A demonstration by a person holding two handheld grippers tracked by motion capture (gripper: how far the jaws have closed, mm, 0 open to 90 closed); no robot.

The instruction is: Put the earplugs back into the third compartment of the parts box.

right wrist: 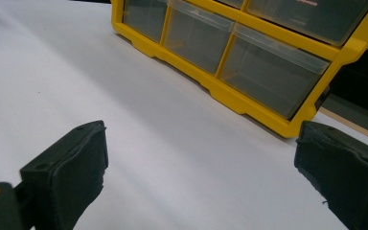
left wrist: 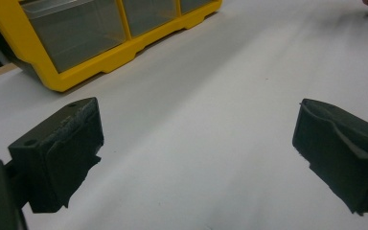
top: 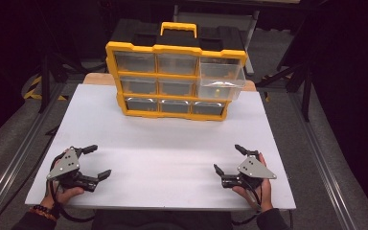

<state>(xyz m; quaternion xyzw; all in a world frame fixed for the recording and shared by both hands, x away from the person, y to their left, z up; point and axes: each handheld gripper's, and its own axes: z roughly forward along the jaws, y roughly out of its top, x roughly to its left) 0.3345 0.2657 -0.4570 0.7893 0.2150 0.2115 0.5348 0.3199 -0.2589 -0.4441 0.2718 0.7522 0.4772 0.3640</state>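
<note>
A fixed high camera looks forward and down from the person's side, taking in the whole white rectangular table board [top: 172,143], with the yellow plastic drawer cabinet with clear drawers [top: 175,79] at the far edge and both hands near the bottom. The left gripper view rides low on the left black two-jaw gripper [top: 93,162], close above the board, facing forward and across it toward the cabinet's lower rows [left wrist: 100,36]. The right gripper view sits equally low on the right black two-jaw gripper [top: 229,159], facing the cabinet's lower right corner [right wrist: 249,62]. All three views share the board and the cabinet's lower drawers.
</note>
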